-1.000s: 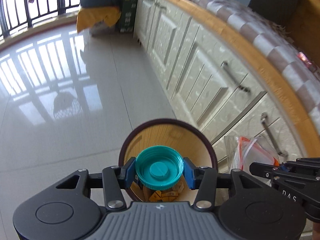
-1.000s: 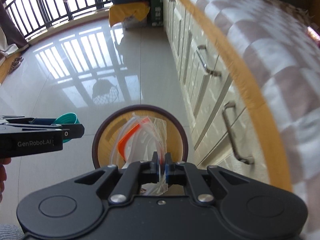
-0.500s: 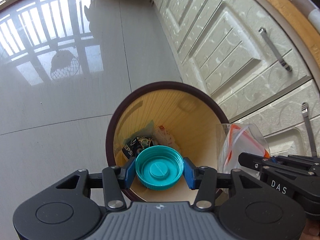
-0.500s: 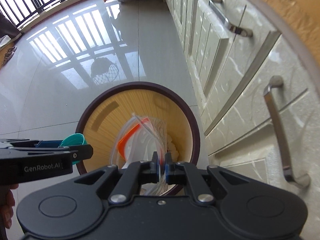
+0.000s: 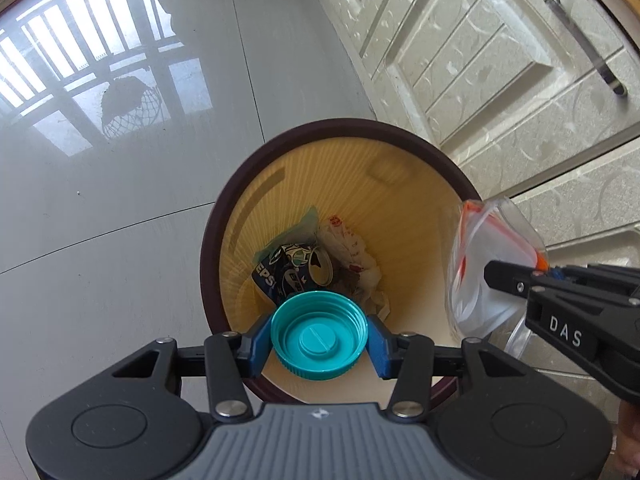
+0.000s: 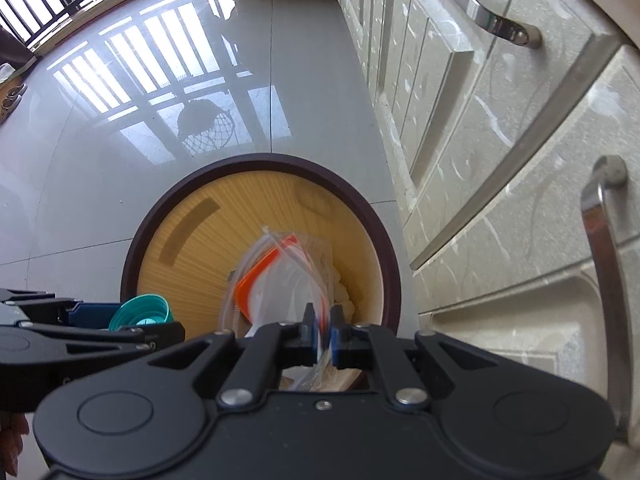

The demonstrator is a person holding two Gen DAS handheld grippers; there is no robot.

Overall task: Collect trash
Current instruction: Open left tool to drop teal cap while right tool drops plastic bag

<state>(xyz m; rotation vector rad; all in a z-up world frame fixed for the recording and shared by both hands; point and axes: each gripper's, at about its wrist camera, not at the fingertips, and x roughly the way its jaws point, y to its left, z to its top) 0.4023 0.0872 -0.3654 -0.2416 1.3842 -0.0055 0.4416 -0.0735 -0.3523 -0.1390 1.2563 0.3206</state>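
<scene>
Two pieces of trash hang over the bin (image 5: 404,138), each pinched in its own gripper: the left gripper (image 5: 319,336) clamps a teal cap (image 5: 319,336) flat across its rim, open side up, and the right gripper (image 6: 325,330) is pressed together on a clear bag (image 6: 280,280). The bin mouth lies straight below both — the cap near the rim closest to the camera, the bag nearer the cabinet (image 5: 500,60) side. The cap, being round, has no long axis; the bag dangles lengthwise down into the mouth — letting go should drop both in.
</scene>
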